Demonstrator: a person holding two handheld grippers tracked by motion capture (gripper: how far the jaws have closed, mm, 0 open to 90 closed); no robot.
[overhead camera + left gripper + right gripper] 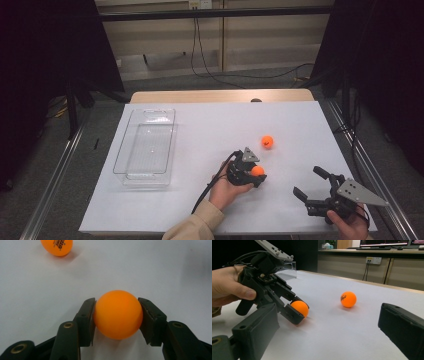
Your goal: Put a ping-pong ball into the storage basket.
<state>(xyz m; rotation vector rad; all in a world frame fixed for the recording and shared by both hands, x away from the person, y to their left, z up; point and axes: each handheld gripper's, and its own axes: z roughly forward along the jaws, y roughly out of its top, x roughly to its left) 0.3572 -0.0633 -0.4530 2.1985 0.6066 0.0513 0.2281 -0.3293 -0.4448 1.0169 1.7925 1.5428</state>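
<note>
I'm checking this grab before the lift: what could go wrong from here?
The left gripper pinches a round, smooth orange ball between flat pads, so it may squirt out when lifted. The second ball lies loose nearby; a bump could send it rolling off the table. The clear bin sits well to the left, so the carry is long.

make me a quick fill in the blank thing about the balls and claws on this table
1. The left claw is shut on an orange ____.
2. The second ball lies loose on the ____ table cover.
3. The clear plastic bin holds ____ balls.
4. The right claw has its jaws ____, holding nothing.

Missing words: ball; white; no; open
</note>
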